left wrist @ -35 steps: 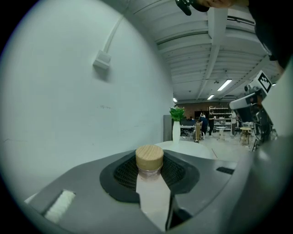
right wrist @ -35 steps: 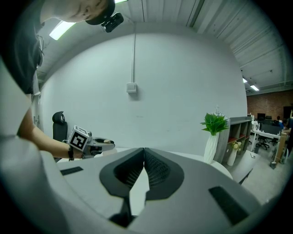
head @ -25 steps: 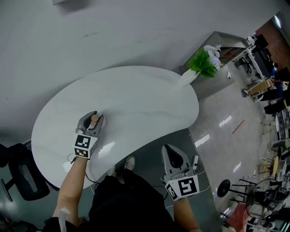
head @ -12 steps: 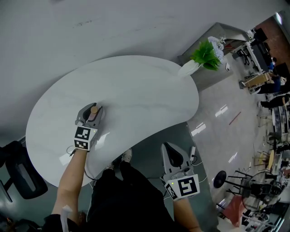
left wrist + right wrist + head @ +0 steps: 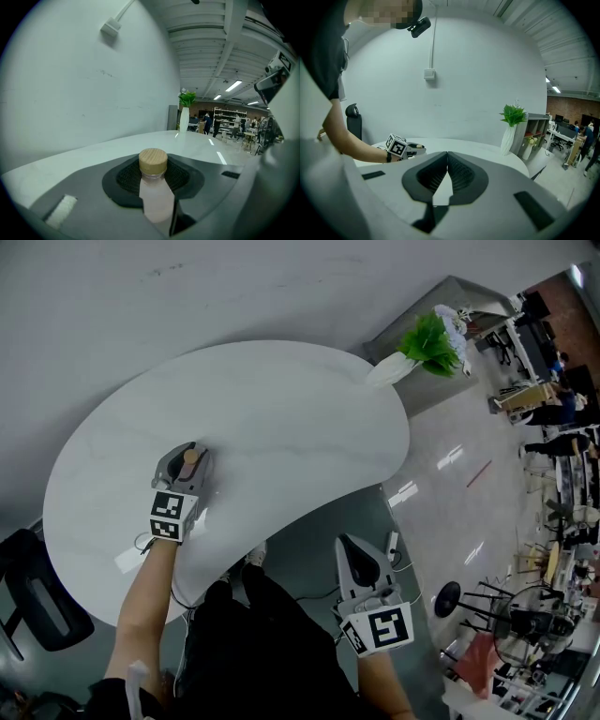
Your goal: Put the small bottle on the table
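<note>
A small clear bottle (image 5: pixel 154 197) with a round wooden cap (image 5: pixel 191 457) stands upright between the jaws of my left gripper (image 5: pixel 187 457), which is shut on it. That gripper hovers low over the left part of the white oval table (image 5: pixel 281 427). From the right gripper view the left gripper (image 5: pixel 412 149) shows over the table with the cap at its tip. My right gripper (image 5: pixel 361 563) hangs off the table's near edge, over the floor. Its jaws meet at the tips with nothing between them (image 5: pixel 447 154).
A white vase with green plants (image 5: pixel 412 352) stands beside a grey cabinet (image 5: pixel 469 306) beyond the table's far right end. A black office chair (image 5: pixel 37 587) is at the table's left. Workshop stands and desks fill the far right.
My left gripper with the bottle has sunk closer to the tabletop. The head view has shifted, so the table sits higher in the picture. The right gripper has stayed put.
</note>
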